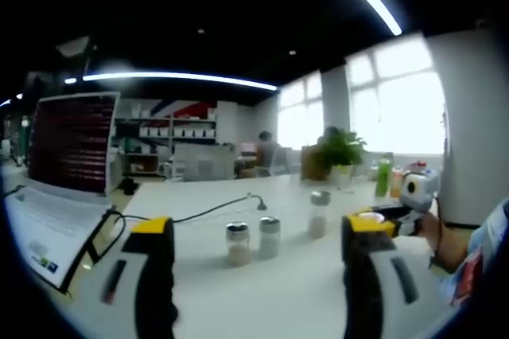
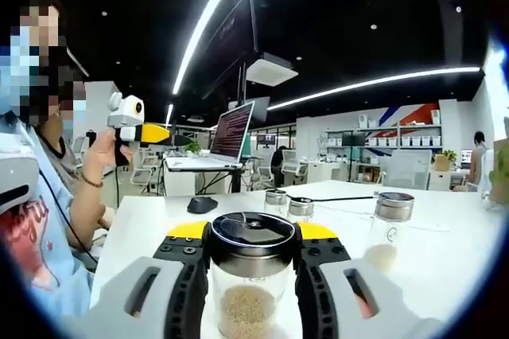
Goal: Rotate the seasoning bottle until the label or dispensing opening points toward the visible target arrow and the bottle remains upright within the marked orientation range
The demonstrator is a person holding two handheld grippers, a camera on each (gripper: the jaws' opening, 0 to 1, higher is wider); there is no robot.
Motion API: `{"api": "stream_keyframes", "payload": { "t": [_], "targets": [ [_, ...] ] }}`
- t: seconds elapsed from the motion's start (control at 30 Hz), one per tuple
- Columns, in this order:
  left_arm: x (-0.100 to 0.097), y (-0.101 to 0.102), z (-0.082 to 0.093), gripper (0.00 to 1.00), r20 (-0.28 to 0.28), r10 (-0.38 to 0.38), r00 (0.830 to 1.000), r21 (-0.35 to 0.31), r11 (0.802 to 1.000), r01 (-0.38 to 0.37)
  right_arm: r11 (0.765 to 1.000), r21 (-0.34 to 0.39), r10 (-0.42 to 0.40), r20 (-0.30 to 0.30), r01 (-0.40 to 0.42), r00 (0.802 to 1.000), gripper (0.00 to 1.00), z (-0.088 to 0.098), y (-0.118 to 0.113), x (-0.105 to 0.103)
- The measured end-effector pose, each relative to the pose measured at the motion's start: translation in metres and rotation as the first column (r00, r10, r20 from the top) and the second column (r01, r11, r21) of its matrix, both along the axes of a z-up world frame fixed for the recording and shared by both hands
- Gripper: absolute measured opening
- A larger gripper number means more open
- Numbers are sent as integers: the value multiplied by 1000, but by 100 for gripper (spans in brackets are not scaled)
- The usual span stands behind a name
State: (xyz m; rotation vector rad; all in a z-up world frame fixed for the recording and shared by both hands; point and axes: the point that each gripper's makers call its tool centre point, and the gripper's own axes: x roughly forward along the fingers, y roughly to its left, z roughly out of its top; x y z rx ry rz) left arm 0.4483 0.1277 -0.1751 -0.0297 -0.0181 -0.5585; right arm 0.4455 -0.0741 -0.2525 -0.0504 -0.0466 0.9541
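Note:
A clear seasoning bottle (image 2: 248, 291) with a dark steel lid and pale grains stands upright between my right gripper's (image 2: 251, 237) jaws, which are shut on its sides. In the left gripper view, three similar bottles stand on the white table (image 1: 270, 299): two close together (image 1: 238, 243) (image 1: 270, 236), one farther right (image 1: 319, 213). My left gripper (image 1: 258, 227) is open wide, nothing between its jaws, short of that pair. The right gripper (image 1: 394, 213) comes in from the right, held by a hand. The left gripper (image 2: 137, 129) is held up at the left in the right gripper view.
An open laptop (image 1: 60, 188) and a black cable (image 1: 211, 212) lie left on the table. A potted plant (image 1: 339, 150) and green bottle (image 1: 384, 177) stand at the far edge. Three more bottles (image 2: 276, 200) (image 2: 301, 209) (image 2: 387, 231), a mouse (image 2: 201, 204) and the person's hand (image 2: 97, 165).

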Motion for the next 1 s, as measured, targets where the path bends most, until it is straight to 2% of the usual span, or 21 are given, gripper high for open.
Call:
{"api": "stream_keyframes", "payload": {
  "t": [0.7,1.0],
  "targets": [
    [0,2,0,92,0,0,1000,-6,1000,0,986,51,-157,16,156,987,40,0,-4,2],
    [-2,2,-3,91,-2,2,1000,4,1000,-2,970,75,-233,34,230,972,40,-2,-3,-2]
  ]
}}
